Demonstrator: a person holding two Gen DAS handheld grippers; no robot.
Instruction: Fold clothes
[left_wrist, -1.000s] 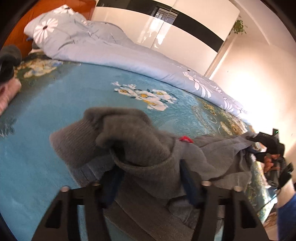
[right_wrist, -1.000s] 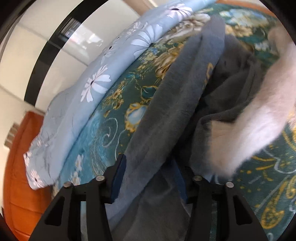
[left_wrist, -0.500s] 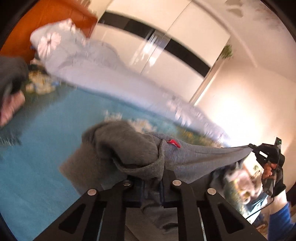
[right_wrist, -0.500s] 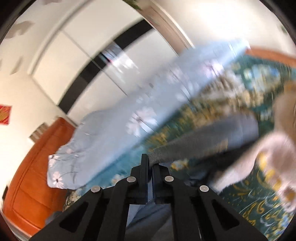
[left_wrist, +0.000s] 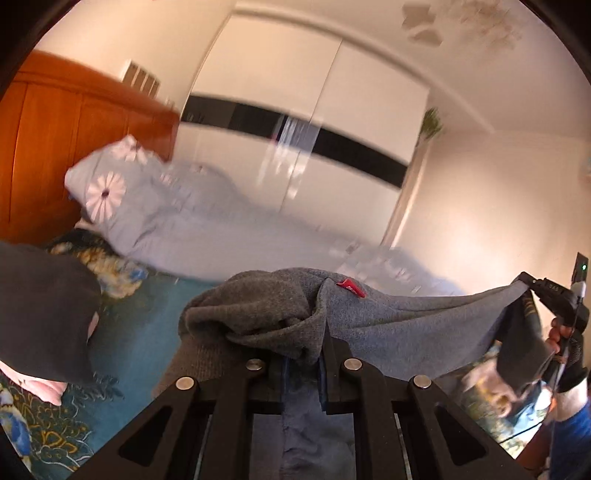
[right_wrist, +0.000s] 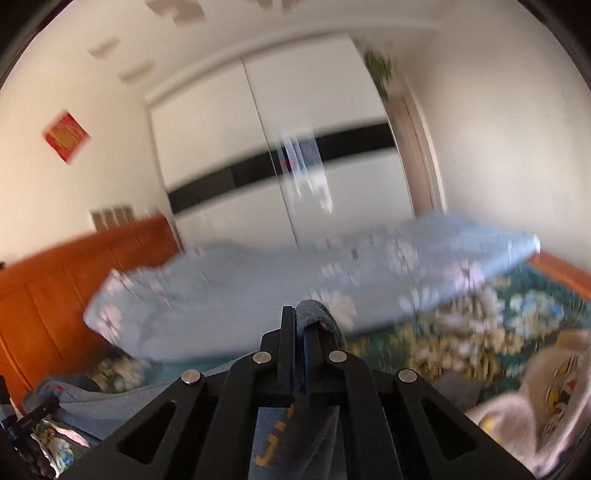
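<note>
A grey hooded sweater (left_wrist: 406, 321) with a small red tag (left_wrist: 349, 287) hangs in the air above the bed, stretched between both grippers. My left gripper (left_wrist: 304, 358) is shut on its bunched hood end. At the far right of the left wrist view, a gloved hand holds my right gripper (left_wrist: 537, 290), which pinches the other end. In the right wrist view, the right gripper (right_wrist: 300, 336) is shut on a fold of grey fabric. The sweater (right_wrist: 110, 406) runs off to the lower left and hangs below with a yellow print (right_wrist: 273, 443).
The bed has a teal floral bedspread (left_wrist: 140, 332) and a light blue flowered quilt (right_wrist: 258, 288) along its far side. An orange headboard (left_wrist: 55, 147) and a white wardrobe (right_wrist: 314, 166) stand behind. A dark garment (left_wrist: 40, 314) lies left, a pale printed garment (right_wrist: 546, 398) right.
Both grippers have gone from open around the sweater to shut on it. They have risen and lifted it off the bed, so it now hangs stretched between them.
</note>
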